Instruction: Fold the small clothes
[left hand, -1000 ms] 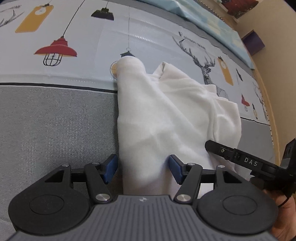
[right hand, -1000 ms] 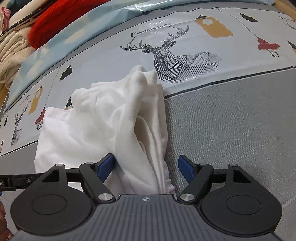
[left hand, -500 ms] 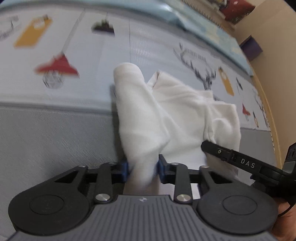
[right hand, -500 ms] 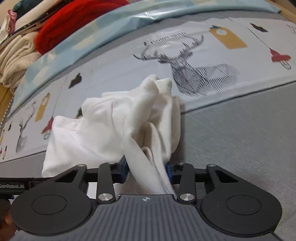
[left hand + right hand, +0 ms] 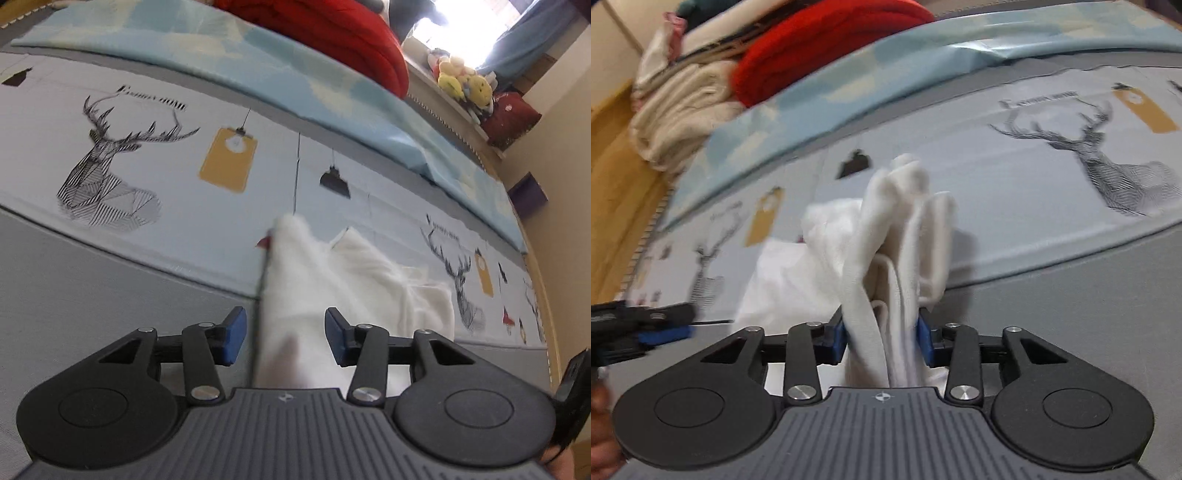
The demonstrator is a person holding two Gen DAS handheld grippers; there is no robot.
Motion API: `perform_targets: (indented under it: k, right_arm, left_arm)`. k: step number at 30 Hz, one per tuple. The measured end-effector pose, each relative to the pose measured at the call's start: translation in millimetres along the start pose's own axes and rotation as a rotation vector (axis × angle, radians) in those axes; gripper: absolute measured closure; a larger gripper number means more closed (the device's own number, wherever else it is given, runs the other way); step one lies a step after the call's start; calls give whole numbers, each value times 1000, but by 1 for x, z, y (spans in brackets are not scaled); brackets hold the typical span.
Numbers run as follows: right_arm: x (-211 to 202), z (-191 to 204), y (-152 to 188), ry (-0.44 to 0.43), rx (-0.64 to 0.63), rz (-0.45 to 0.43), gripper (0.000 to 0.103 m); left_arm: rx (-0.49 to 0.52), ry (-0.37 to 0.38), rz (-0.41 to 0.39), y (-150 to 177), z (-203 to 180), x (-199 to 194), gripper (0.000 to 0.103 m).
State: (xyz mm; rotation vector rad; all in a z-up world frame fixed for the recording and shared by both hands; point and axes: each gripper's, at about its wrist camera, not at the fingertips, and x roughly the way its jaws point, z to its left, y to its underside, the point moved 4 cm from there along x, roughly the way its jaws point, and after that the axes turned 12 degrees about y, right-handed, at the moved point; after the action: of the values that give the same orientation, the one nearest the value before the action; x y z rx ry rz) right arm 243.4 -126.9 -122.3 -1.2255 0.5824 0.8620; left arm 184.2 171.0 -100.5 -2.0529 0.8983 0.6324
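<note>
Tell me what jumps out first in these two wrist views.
The white garment, bunched up and pinched between the right gripper's blue pads, dominates the middle of the right view. In the left view the same cloth runs between the left gripper's parted pads. Behind lies the deer-print bedsheet, with a red blanket further back.

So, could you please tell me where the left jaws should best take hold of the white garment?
Probably the near edge of the white garment, the bunched ridge standing between the open left gripper jaws. Come straight forward at it, level with the right gripper.
</note>
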Motion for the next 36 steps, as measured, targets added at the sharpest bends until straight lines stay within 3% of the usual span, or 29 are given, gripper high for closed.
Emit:
perform_targets:
  k: [3,7,9,11,12,15,18,20,22,23,27,31,36]
  right_arm:
    - [-14,-7,-4,77,-19,-46,62]
    - [-28,-4,2,15,-56,-12,59]
    - [-23,3,13,19,-120,49,57]
    - [-11,3,26,153,-233,112,52]
    - [-7,0,30,183,-248,126,48]
    - [-13,-4,25,168,-185,108,51]
    - [-27,4,21,158,-223,46,52]
    - [-25,7,26,152,-273,80,53]
    - [-14,2,37,247,-365,122,35]
    - [-13,0,39,278,-385,121,33]
    - [-35,2,31,315,-414,75,34]
    - [-80,-8,20,491,-421,-40,37]
    - [-161,-26,29,366,-261,-190,35]
  left_arm:
    - [48,15,79,12,-4,2,52]
    - [155,9,183,40,-22,17,52]
    - [186,-63,239,55,-22,31,52]
    - [201,-150,299,68,-20,44,52]
    - [203,-173,307,72,-20,46,51]
    - [218,-197,275,73,-31,42,52]
    - [228,-201,248,75,-36,35,51]
    - [206,-226,268,79,-30,36,45]
    - [189,-269,305,86,-24,37,37]
    - [198,-292,314,89,-25,36,38]
    - [327,-373,212,93,-49,7,37]
    - [411,-383,58,94,-86,-39,20]
    - [432,-366,-166,119,-137,-113,16]
